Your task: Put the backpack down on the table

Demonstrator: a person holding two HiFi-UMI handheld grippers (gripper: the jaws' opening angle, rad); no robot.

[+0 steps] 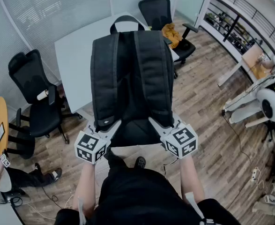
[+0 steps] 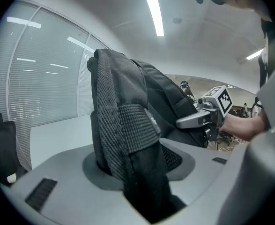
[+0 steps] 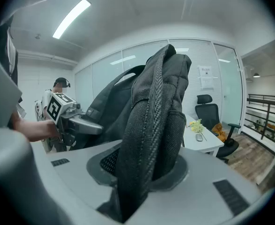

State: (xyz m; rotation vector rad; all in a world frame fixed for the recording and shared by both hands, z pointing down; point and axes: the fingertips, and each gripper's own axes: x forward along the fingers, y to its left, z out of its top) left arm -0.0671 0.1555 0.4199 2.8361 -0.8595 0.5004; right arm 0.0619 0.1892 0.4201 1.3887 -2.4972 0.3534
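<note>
Looking down at an office: wood floor [image 1: 207,107], white table [image 1: 74,55], black chairs [image 1: 34,93] around it. Gripping the backpack [image 1: 130,97] with both tools: left gripper [image 1: 110,126] clamped on the left strap [image 1: 104,74], right gripper [image 1: 155,123] clamped on the right strap [image 1: 153,69], padded mesh squeezed between the jaws in both gripper views. All black, held up in front of the body, straps and back panel facing the head camera, top handle [image 1: 127,19] out over the table. Can't tell if it touches the tabletop. Tiny pale logo low on the left strap, too small to read. Something orange-yellow [image 1: 171,33] on the far chair.
</note>
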